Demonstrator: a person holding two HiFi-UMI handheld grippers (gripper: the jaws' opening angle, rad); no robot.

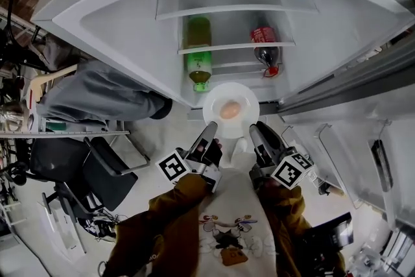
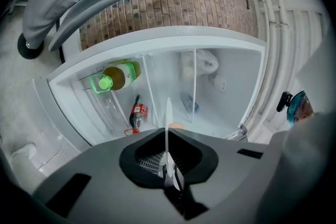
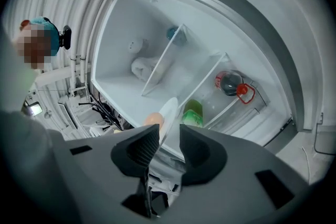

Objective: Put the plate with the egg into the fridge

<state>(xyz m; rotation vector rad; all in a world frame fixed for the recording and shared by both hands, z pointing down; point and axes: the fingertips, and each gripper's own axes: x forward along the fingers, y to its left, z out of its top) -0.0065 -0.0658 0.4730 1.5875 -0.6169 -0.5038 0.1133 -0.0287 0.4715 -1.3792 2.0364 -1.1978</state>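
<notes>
A white plate [image 1: 231,110] with a brown egg [image 1: 229,109] on it hangs level in front of the open fridge [image 1: 117,16], just below its lower shelf. My left gripper [image 1: 213,130] is shut on the plate's near left rim, and my right gripper [image 1: 255,130] on its near right rim. In the left gripper view the plate [image 2: 168,118] stands edge-on, pinched between the jaws of the left gripper [image 2: 167,132], and the egg [image 2: 177,125] peeks out beside it. In the right gripper view the plate's rim [image 3: 169,113] runs between the jaws of the right gripper [image 3: 169,132], with the egg [image 3: 153,119] to its left.
A green bottle [image 1: 198,52] and a red-labelled cola bottle [image 1: 266,48] lie on a shelf inside the fridge. The fridge door [image 1: 350,74] stands open at the right. A black chair [image 1: 97,172] and a grey garment [image 1: 97,97] are at the left.
</notes>
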